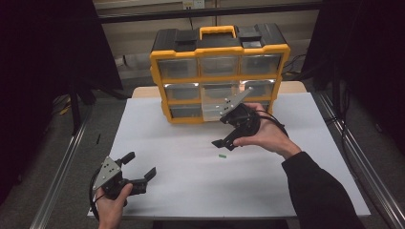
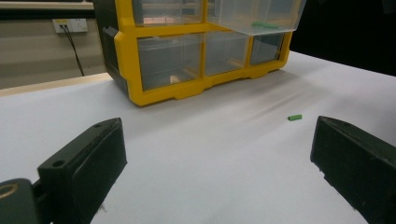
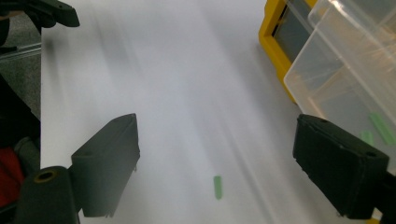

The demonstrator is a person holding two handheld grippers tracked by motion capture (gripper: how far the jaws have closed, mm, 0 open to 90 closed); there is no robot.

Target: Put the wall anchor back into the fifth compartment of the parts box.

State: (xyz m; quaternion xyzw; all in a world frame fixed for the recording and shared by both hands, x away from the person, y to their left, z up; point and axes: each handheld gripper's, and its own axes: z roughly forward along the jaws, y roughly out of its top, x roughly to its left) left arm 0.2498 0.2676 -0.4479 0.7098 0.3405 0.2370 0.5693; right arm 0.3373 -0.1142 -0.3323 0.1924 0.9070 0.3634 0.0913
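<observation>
A small green piece [image 1: 221, 155] lies on the white table [image 1: 191, 186], just below my right gripper [image 1: 220, 131], which hangs open over it, jaws pointing down and left. In the right gripper view the green piece [image 3: 217, 186] sits between and ahead of the open jaws [image 3: 217, 135], untouched. My left gripper [image 1: 140, 164] rests low at the table's front left, open and holding nothing. Its own view shows the green piece [image 2: 294, 117] farther off, to the right. The yellow and black organizer [image 1: 219, 71] has one clear drawer [image 2: 257, 18] pulled out, with green pieces [image 2: 264, 24] inside.
The organizer stands at the table's back middle, its open drawer [image 3: 345, 74] jutting toward my right gripper. Metal rails [image 1: 62, 167] run along both sides of the table. The left gripper [image 3: 51, 11] appears far off in the right gripper view.
</observation>
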